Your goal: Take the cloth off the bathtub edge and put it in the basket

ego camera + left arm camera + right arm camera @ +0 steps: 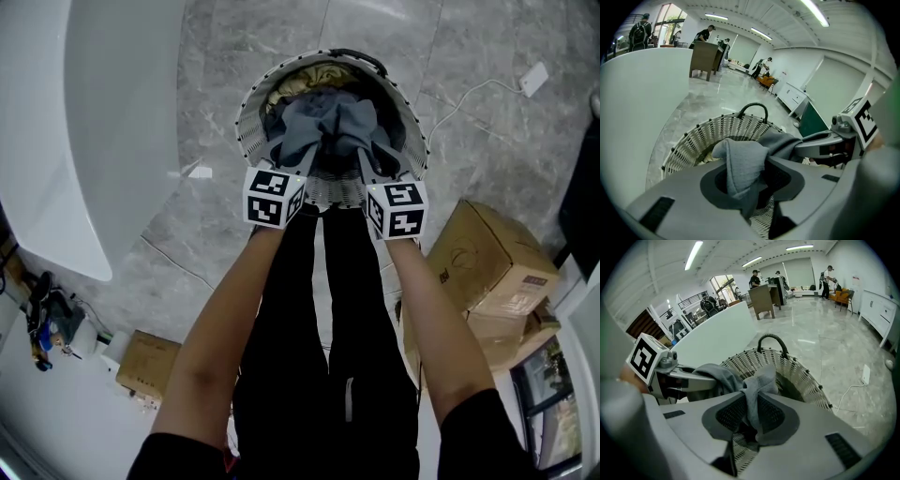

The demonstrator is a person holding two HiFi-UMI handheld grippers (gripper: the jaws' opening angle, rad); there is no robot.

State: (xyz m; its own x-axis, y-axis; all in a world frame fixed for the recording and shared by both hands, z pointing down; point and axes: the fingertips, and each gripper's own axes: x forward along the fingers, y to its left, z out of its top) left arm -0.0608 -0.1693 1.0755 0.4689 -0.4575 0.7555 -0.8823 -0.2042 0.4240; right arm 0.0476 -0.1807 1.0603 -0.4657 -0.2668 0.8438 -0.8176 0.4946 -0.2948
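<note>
Cloth (323,124) hanging over basket (246,117); my right gripper (371,161) pinches it, left gripper (294,157) slack around it; next, let go fully, lift clear.

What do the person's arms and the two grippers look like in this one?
Left gripper and right gripper: light grey tongs with dark grey textured pads, each bearing a white cube with black square markers. Short black sleeves; forearms bare.

The cloth (328,127) hides most of the basket (246,117) interior.
</note>
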